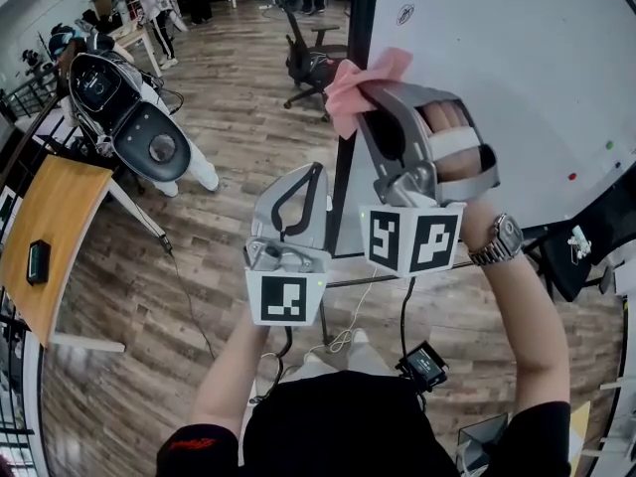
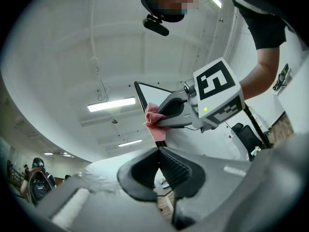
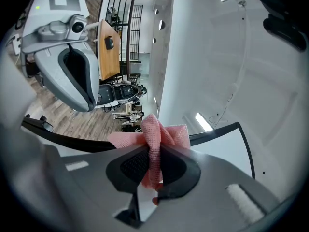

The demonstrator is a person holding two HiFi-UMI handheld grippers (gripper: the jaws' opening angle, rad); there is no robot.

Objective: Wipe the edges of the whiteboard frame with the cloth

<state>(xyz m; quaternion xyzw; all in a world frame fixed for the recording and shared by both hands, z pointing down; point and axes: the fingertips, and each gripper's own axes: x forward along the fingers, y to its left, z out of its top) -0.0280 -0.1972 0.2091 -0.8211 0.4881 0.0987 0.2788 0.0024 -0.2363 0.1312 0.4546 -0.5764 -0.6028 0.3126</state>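
Left tongs (image 2: 158, 151): jaws are seen shut against each other, with nothing between them. They are held just left of and nearer than the right tongs (image 3: 152, 153), clear of the board.

Right tongs: jaws are clamped on the pink cloth (image 1: 344, 91). The cloth is pinched mid-fold, and a bunch of it is pushed out past the jaw tips. A wristwatch (image 1: 500, 238) is worn on the right wrist.

The cloth is laid against the black whiteboard frame (image 1: 357, 23), on its left vertical edge. In the left gripper view it is seen on that edge a little below the upper left corner. The right tongs are angled in from the board side, over the white whiteboard (image 1: 497, 68) surface, which is spread to the right of the frame.

A wooden floor (image 1: 229, 117) is seen below and beyond. At left, a wooden table (image 1: 60, 217) is seen with a small black device (image 1: 38, 262) lying on it. Just beyond it, a black-and-white machine (image 1: 134, 117) is parked; its type cannot be told.

Farther off, a black office chair (image 1: 308, 58) is placed just left of the frame line. At far left, people (image 1: 157, 13) are seen standing, too small for detail.
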